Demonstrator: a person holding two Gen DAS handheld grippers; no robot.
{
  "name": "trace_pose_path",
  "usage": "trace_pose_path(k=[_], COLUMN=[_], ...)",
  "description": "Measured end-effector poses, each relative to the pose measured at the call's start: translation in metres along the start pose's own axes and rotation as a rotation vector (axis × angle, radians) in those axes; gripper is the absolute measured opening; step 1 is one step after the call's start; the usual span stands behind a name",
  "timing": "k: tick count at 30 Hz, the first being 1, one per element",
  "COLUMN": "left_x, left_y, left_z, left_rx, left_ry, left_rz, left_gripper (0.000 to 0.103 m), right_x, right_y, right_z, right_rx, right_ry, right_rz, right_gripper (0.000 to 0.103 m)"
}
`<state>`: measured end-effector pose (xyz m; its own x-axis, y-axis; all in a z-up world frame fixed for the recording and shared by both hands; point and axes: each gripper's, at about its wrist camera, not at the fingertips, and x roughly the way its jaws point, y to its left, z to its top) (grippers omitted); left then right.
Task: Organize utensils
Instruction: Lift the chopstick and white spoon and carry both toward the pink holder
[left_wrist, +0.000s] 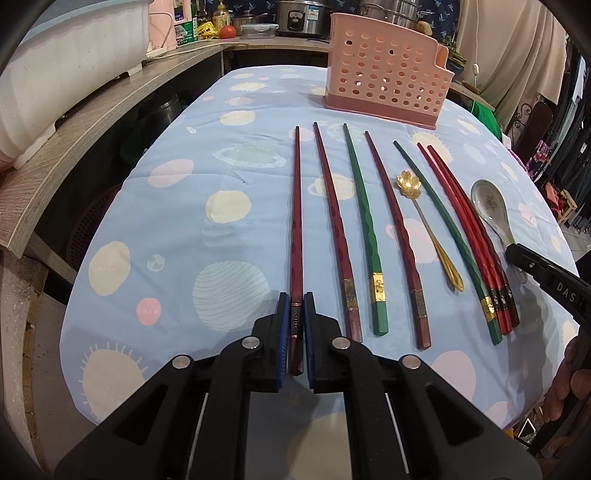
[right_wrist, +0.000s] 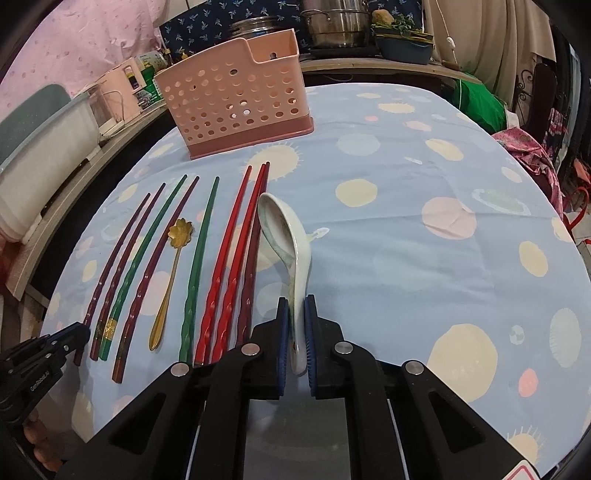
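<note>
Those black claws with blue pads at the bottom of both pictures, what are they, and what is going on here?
They are two hand-held grippers, one in each of a person's hands; no robot arm is involved. Each carries a wide-angle camera looking along its fingers, so one picture comes from each. The left gripper is closed on the thick end of the leftmost dark maroon chopstick. The right gripper pinches the handle of a white ceramic soup spoon. On the blue tablecloth with pastel planets lie more maroon, green and red chopsticks and a small gold flower-shaped spoon. Behind them stands a pink perforated plastic utensil holder.
</note>
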<state>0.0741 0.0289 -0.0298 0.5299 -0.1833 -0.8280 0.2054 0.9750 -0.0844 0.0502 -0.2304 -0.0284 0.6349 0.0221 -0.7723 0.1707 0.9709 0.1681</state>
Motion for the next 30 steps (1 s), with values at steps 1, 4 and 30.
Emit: trace_pose_path(k=[1, 4, 30], left_x=[0.0, -0.005, -0.086], left_y=[0.001, 0.003, 0.005], left_z=[0.001, 0.002, 0.144], left_rx=[-0.004, -0.013, 0.007], left_ry=[0.003, -0.004, -0.301], left_rz=[-0.004, -0.008, 0.015], left_gripper=[0.007, 0.007, 0.007], right_x=[-0.003, -0.013, -0.05], right_y=[-0.001, -0.004, -0.017], right_z=[0.001, 0.006, 0.112], right_rx=[0.003, 0.01, 0.023], right_ry=[-0.006, -0.028, -0.217], right_rz=[-0.001, 0.0, 0.043], right_gripper=[0.008, 0.007, 0.006])
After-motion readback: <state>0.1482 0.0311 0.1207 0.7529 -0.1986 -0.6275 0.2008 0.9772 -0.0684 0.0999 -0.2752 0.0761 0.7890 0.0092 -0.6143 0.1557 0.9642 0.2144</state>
